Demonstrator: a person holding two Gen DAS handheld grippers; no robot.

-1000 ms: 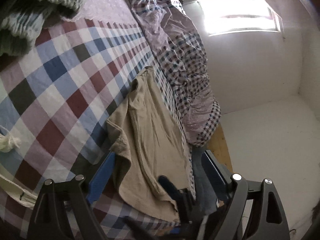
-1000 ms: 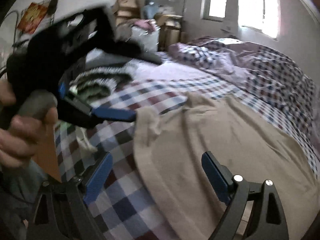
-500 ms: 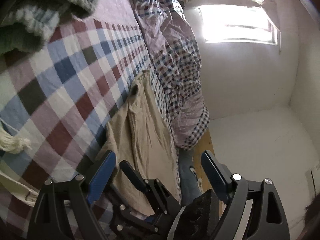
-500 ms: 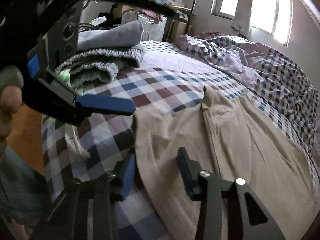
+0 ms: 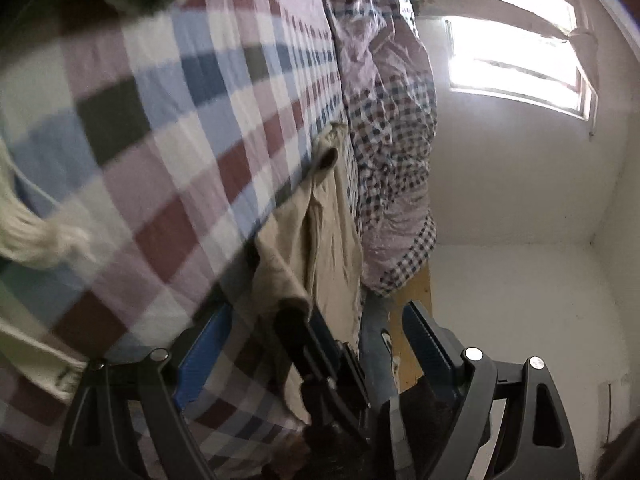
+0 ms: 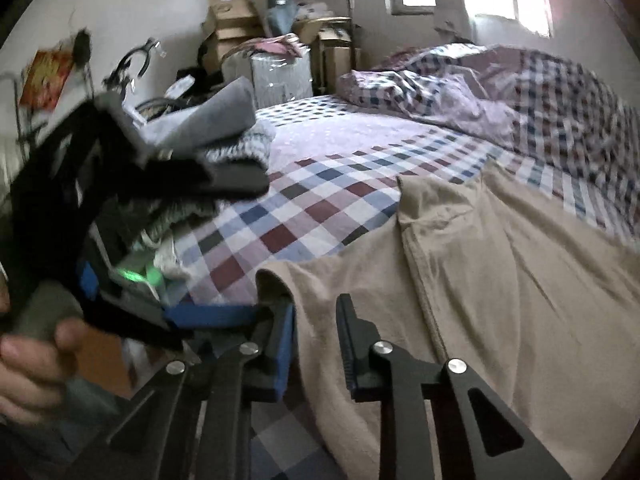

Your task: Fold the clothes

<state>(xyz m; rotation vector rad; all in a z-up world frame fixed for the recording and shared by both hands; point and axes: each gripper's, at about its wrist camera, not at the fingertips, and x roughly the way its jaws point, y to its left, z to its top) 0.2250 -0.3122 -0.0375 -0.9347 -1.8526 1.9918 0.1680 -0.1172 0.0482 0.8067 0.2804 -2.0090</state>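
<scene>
A beige garment (image 6: 500,280) lies spread on the checked bed sheet (image 6: 320,208). In the left wrist view the beige garment (image 5: 324,232) shows as a narrow strip. My right gripper (image 6: 316,340) has its jaws drawn close on the garment's near left edge, with cloth between the pads. From the left wrist view the right gripper (image 5: 308,320) has the garment's corner draped at its tip. My left gripper (image 5: 316,310) is open wide and hovers just behind that corner. Seen from the right, the left gripper (image 6: 224,248) is held by a hand (image 6: 36,360).
A stack of folded knitwear (image 6: 224,128) sits at the sheet's left. A crumpled checked duvet (image 6: 520,92) runs along the far side. Boxes and clutter (image 6: 236,28) stand beyond the bed. A white tasselled cloth (image 5: 36,236) lies near the bed edge.
My right gripper dropped to the garment's near corner and its jaws narrowed from wide open to close on the cloth. My left gripper swung lower and nearer that corner, staying open.
</scene>
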